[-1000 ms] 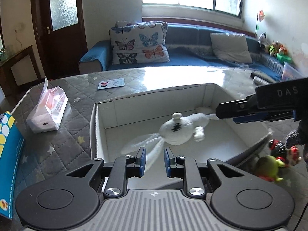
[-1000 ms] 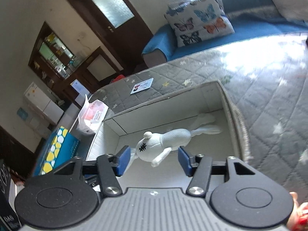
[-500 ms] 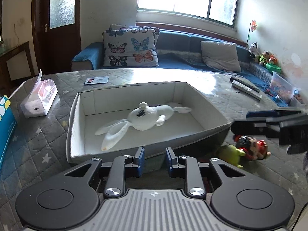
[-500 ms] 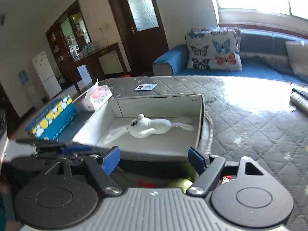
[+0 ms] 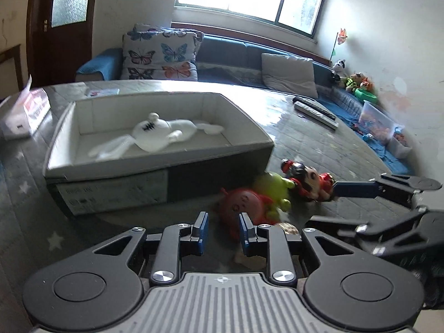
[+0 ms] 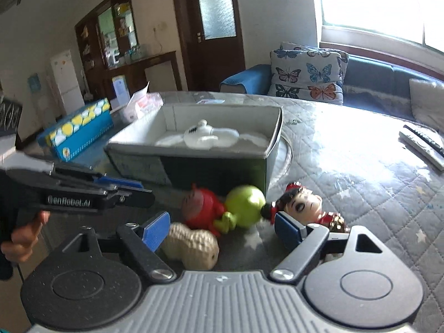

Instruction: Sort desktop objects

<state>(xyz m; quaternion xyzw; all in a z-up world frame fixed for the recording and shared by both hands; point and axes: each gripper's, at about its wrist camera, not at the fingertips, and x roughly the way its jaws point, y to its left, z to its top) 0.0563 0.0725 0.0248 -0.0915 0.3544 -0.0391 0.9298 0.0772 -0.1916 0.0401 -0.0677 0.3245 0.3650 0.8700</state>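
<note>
**Reaching for the next toys, 1 plush already boxed**

Step in hand: approach to the toy cluster in front of the box. The white plush rabbit (image 5: 155, 136) lies inside the open box (image 5: 163, 163), so 1 item is sorted. 4 toys are left on the desk (image 6: 347, 166), bunched just outside the box's near wall: red round toy (image 6: 204, 208), green round toy (image 6: 245, 205) touching it, a doll figure in red (image 6: 305, 208) beside the green one, and a peanut-shaped toy (image 6: 194, 245) nearest the camera in the right wrist view.

Left hand-held gripper (image 5: 220, 231): jaws partly apart, a narrow gap, nothing held. The red round toy sits just ahead of its fingertips, not between them. The gap has just widened and then levelled off.

Right hand-held gripper (image 6: 222, 229): jaws wide and just been opening further, nothing clamped. The peanut-shaped toy lies next to its left finger, and the doll figure is right behind its right finger. Contact there cannot be told.

Judgement on next move: each gripper needs to pick 1 toy and close on it alone. The left gap looks too narrow for the red toy's body, so it likely needs more opening or a grab on a thinner part. The right must centre on 1 item, since the toys crowd each other and a wide closure could catch or shove a neighbour. Frames are blurred, so fine contact is unclear.
</note>
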